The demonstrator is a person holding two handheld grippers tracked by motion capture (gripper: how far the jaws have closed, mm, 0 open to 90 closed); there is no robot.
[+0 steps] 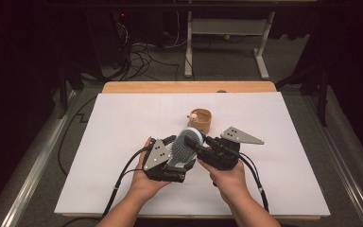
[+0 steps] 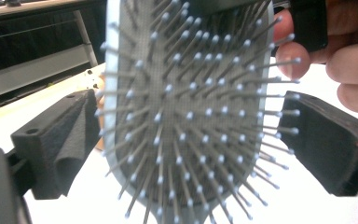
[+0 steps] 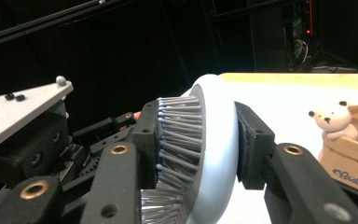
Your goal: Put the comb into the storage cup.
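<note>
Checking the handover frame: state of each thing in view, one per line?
hairbrush: off the table, bristles facing the left gripper, clamped front and back by the right gripper.
right gripper: shut on the hairbrush head.
left gripper: open, jaws either side of the brush head, not touching.
brown cup: upright on the table, small bear figure at its rim.

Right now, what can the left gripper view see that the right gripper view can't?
The left gripper view looks straight at the hairbrush's bristle face between the left gripper's open jaws, with fingers behind. The right gripper view shows the right gripper clamping the brush head edge-on, beside a brown cup with a little bear. Both show the brush and the white table.
</note>
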